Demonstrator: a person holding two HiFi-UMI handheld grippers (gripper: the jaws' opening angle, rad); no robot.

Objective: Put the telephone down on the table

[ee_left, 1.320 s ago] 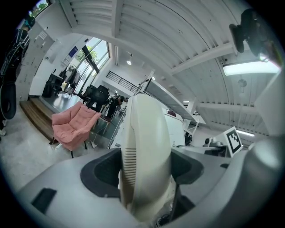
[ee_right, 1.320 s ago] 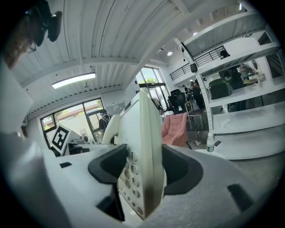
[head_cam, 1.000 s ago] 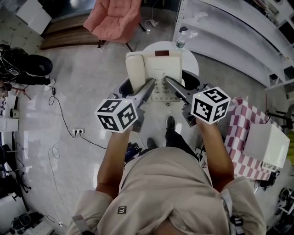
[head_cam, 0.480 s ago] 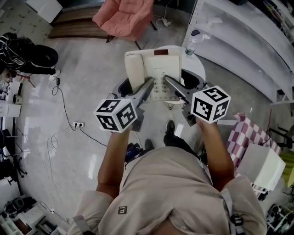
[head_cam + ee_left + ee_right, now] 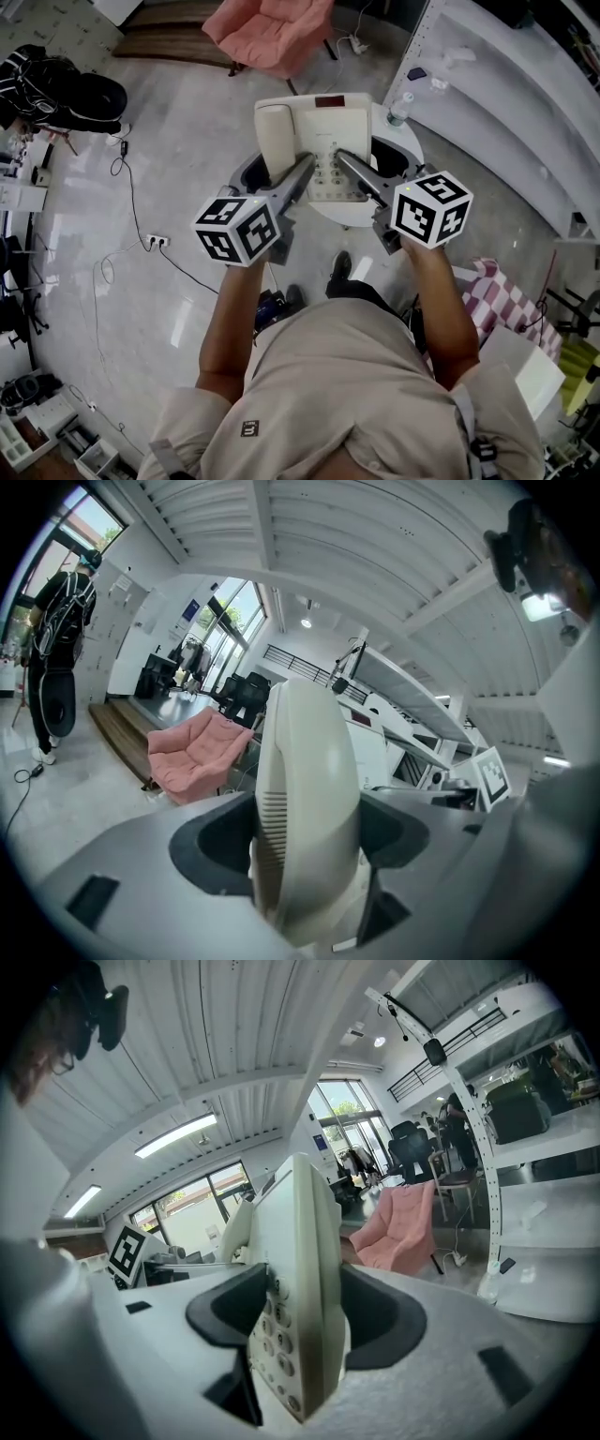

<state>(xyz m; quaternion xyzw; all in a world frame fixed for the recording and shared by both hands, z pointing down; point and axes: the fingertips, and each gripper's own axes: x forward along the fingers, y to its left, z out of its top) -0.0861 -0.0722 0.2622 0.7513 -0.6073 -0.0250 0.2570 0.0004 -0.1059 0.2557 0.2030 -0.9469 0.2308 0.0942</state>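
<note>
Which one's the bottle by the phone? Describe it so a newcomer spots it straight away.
In the head view, start at the round white table under the cream telephone. At the table's far right edge stands a small clear bottle. It is the only upright, see-through thing there.

Cream desk telephone (image 5: 319,131), handset (image 5: 275,141) cradled at its left, keypad (image 5: 330,173) up, level over the round white counter (image 5: 349,214), clamped by the left tongs (image 5: 309,846) and the right tongs (image 5: 302,1335).
</note>
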